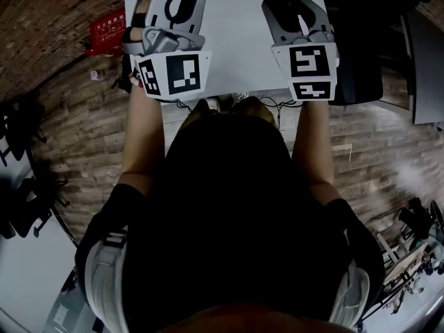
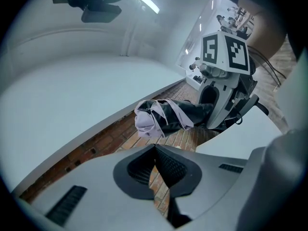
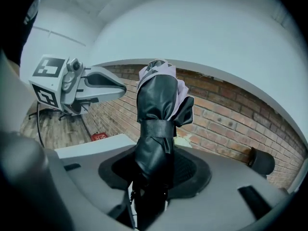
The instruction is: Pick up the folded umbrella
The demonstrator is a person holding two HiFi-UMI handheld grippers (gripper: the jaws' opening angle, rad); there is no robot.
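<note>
Head view: left hand-held gripper point(image 1: 177, 5) and right hand-held gripper point(image 1: 298, 12), two, over one white tabletop point(image 1: 236, 47); left gripper view: jaws together, empty; right gripper view: jaws clamped on the single folded umbrella point(image 3: 156, 109), held aloft.

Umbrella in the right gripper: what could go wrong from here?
1. The right gripper clamps the umbrella only near one end; most of it sticks out past the jaws, so it may pivot or slip.
2. Lilac fabric bulges loose beyond the strap and could snag on the shut, empty left gripper nearby.
</note>
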